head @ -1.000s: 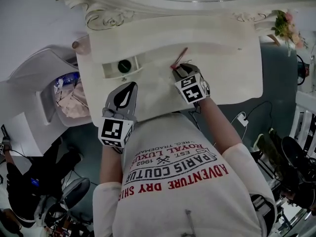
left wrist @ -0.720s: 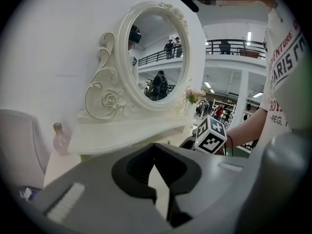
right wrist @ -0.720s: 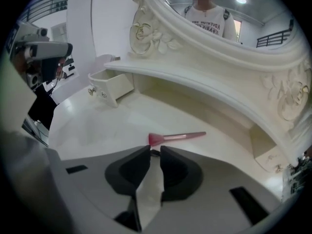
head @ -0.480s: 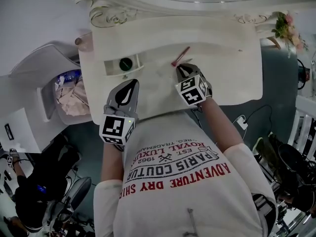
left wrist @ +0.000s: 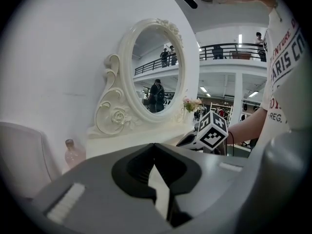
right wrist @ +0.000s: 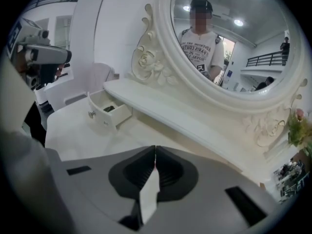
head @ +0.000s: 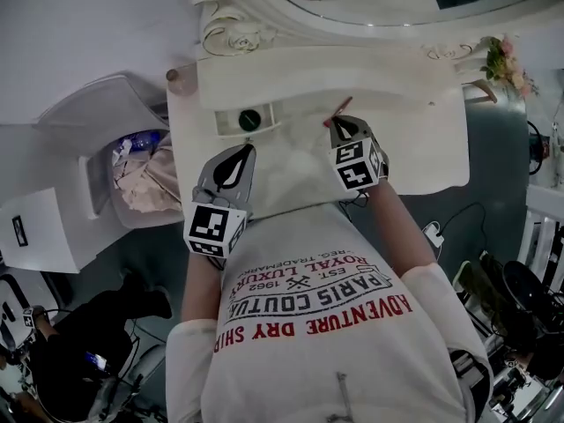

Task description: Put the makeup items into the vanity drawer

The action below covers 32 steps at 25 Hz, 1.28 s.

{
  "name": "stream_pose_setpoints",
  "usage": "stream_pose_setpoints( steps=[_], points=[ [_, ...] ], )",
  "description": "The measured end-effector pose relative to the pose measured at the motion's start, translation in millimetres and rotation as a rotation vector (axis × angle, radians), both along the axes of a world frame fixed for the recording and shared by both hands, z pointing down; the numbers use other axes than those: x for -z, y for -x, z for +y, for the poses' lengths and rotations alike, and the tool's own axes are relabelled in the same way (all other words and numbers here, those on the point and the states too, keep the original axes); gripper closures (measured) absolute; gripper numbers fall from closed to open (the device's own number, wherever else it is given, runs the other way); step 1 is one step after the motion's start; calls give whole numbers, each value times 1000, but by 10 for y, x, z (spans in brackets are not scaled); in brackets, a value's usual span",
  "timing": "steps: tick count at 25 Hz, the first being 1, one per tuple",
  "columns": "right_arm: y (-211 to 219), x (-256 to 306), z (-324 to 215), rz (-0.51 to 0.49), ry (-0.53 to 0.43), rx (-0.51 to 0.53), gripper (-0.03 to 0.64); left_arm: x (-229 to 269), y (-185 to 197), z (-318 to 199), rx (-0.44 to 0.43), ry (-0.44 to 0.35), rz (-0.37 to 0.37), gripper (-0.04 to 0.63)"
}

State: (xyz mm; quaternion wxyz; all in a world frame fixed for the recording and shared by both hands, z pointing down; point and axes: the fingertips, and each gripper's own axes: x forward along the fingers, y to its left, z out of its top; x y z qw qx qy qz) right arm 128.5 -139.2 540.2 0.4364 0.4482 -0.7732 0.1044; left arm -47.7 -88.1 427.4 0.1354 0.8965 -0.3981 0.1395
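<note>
Right gripper (head: pixel 340 124): jaws have just been closing and now meet, nothing seen between them in its own view. Red stick (head: pixel 342 108) shows shorter beyond its tip. Left gripper (head: pixel 243 151) now tips closer under the open drawer (head: pixel 227 123).

A slim red stick (head: pixel 340 109), right of the small open white drawer (head: pixel 226 122), had its lower end hidden behind the right gripper (head: pixel 340 121). Whether the closed jaws pinched it was unclear. A dark round item (head: pixel 250 120) inside that drawer was too small to identify.
</note>
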Motion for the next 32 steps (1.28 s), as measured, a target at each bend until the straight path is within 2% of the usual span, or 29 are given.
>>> stream_pose_setpoints(
  steps=[9, 19, 24, 31, 32],
  points=[
    [821, 516, -6, -56, -103, 42, 604, 226, 627, 82, 30, -54, 17, 586],
    [1771, 669, -18, -109, -133, 120, 604, 199, 1384, 261, 102, -62, 36, 586],
    [2134, 515, -39, -172, -87, 117, 604, 136, 1659, 304, 140, -49, 35, 586],
    [2340, 311, -113, -260, -7, 77, 603, 9, 1940, 319, 169, -11, 23, 585],
    [2359, 313, -129, -272, -3, 70, 580, -10, 1978, 301, 172, -8, 22, 586]
  ],
)
